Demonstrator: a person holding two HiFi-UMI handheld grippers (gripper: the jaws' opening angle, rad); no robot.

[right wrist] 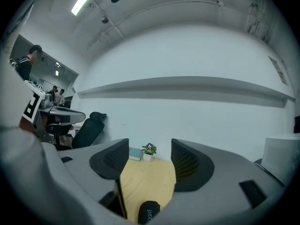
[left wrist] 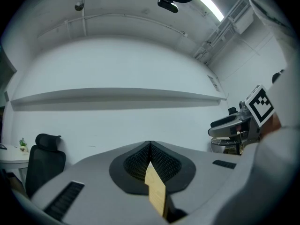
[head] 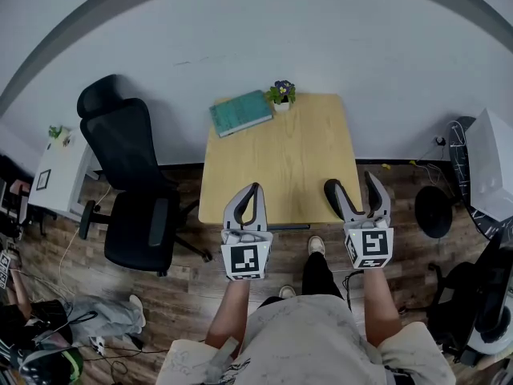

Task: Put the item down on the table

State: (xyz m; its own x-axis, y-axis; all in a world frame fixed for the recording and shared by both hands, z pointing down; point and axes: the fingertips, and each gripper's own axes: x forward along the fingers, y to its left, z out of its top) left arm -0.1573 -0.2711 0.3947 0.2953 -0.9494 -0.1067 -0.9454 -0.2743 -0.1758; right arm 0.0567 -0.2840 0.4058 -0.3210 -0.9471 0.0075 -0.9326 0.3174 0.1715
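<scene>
The left gripper is pinched shut on nothing and the right gripper spread wide and empty at the near edge of the pale wooden table, while the rectangular teal book, apparently the item, and a small purple-flowered potted plant lie far ahead, where a hasty reach could knock either off.

The right gripper has its two dark ribbed jaws standing well apart with nothing gripped between them, and the gap frames a light wooden table. At the table's far edge, against the white wall, stands a small potted plant with purple flowers, and a teal book lies just beside it toward the far left corner. A black office chair stands off the table's left side, and a black rounded thing with white lettering shows below the near edge.
</scene>
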